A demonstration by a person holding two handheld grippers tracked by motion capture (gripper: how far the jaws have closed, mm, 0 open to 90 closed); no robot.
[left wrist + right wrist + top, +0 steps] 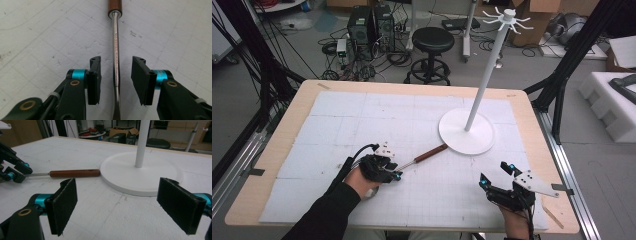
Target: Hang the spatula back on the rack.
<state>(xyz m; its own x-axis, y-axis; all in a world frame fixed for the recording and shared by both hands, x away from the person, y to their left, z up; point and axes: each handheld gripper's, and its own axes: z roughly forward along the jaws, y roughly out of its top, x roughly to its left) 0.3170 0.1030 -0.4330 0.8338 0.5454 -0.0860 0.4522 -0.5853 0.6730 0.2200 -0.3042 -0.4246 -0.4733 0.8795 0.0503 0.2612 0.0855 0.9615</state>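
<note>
left gripper [116,80]: jaws parted, metal shaft of the wooden-handled utensil [115,50] lay between the pads untouched | utensil: flat on white mat [362,125], handle tip beside stand base [466,131] | right gripper [117,205]: jaws wide, nothing held

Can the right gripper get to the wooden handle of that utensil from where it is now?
Probably yes: the right gripper stands open, with bare mat between it and the wooden handle; the stand base lies beside, not across.

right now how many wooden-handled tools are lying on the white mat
1. The brown wooden-handled tool with a steel shaft lies mid-mat, its handle end toward the round white stand base, its shaft between the left gripper's open jaws. Its working end is hidden under that gripper.
</note>
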